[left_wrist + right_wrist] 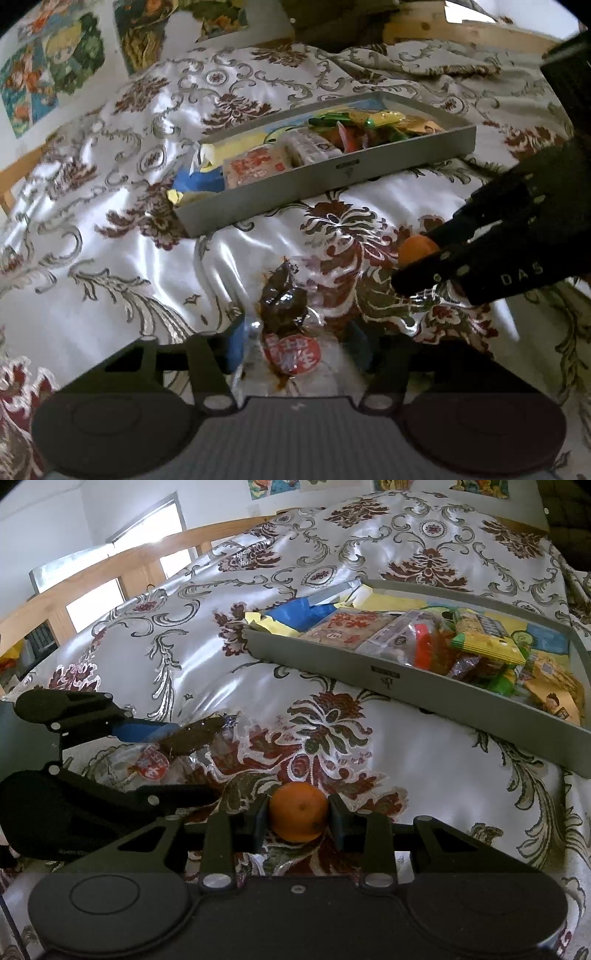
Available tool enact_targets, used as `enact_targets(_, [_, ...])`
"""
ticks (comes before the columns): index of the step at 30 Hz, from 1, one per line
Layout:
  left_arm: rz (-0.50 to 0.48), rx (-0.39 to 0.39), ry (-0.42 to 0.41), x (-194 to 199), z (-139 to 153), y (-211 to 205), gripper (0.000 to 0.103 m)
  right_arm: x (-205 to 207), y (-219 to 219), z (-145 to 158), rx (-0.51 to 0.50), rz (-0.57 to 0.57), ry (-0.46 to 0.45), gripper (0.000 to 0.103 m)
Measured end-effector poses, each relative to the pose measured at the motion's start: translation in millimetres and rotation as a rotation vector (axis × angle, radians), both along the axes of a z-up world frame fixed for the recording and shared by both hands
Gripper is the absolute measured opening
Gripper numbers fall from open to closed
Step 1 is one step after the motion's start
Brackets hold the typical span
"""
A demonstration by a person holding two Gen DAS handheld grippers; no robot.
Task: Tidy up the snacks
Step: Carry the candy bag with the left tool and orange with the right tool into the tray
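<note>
A: Nearest the lens?
B: An orange (pixel 298 816), clamped between the right gripper (pixel 298 821) pads above the floral cloth (pixel 406 738).
A: And the left gripper (pixel 295 345)?
B: Jaws closed on a clear snack packet (pixel 286 332). The grey tray (pixel 424 681) of snacks lies beyond.

A clear snack packet (pixel 286 332) with dark contents and a red round label sits between the left gripper's (pixel 295 347) fingers. At two o'clock the right gripper (pixel 413 264) clasps an orange (pixel 415 249). At twelve o'clock, a grey tray (pixel 332 184) holds assorted snacks on the patterned satin cloth (pixel 110 240).
</note>
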State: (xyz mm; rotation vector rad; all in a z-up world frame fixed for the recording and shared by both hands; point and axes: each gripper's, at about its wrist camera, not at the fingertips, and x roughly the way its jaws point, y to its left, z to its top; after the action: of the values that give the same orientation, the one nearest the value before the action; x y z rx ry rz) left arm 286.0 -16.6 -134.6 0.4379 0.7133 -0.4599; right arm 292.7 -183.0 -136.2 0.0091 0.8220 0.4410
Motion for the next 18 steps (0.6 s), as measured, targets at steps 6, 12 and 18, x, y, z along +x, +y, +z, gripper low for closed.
enact_targets(6, [0.016, 0.035, -0.029, -2.9, 3.7, -5.5, 0.052, -1.3, 1.0, 1.9, -0.008, -0.001, -0.008, 0.036])
enact_targets(12, [0.045, 0.003, -0.047, -8.7, 16.8, -4.6, 0.051, -7.0, 1.5, 10.2, -0.007, 0.001, -0.028, 0.036])
enact_targets(18, [0.049, -0.082, -0.033, -20.6, 33.8, -2.8, 0.051, -18.7, 1.1, 23.8, -0.016, -0.001, -0.061, 0.036])
